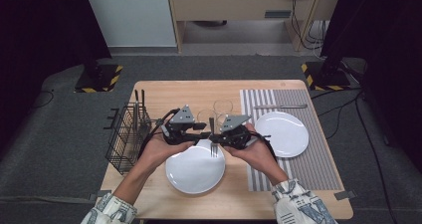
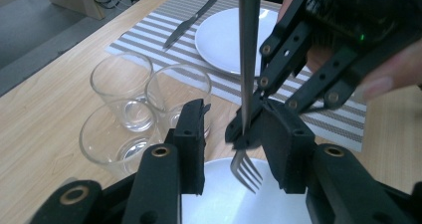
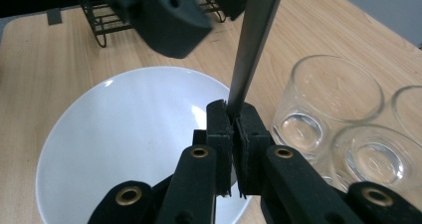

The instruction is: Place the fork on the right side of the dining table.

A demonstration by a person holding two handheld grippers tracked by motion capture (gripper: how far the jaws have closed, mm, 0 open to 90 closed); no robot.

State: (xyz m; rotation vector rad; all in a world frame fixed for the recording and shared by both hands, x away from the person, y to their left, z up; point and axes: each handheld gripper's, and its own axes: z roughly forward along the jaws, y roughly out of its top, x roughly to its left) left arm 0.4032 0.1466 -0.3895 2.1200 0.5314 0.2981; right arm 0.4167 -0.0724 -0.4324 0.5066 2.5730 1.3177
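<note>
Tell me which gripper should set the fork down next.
Right. The right gripper already has its jaws shut on the fork, tines down over the near plate. The left gripper stands open beside the fork, holding nothing.

**Table contents apart from the work in hand**

We record a wire basket (image 1: 127, 137) at the table's (image 1: 164, 92) left edge, with utensils standing upright in it. Three clear glasses (image 2: 122, 87) cluster near the table's centre, close together. A striped placemat (image 1: 318, 164) covers the right side; on it lies a white plate (image 1: 283, 133), with a knife (image 1: 280, 106) beyond it toward the far edge.
</note>
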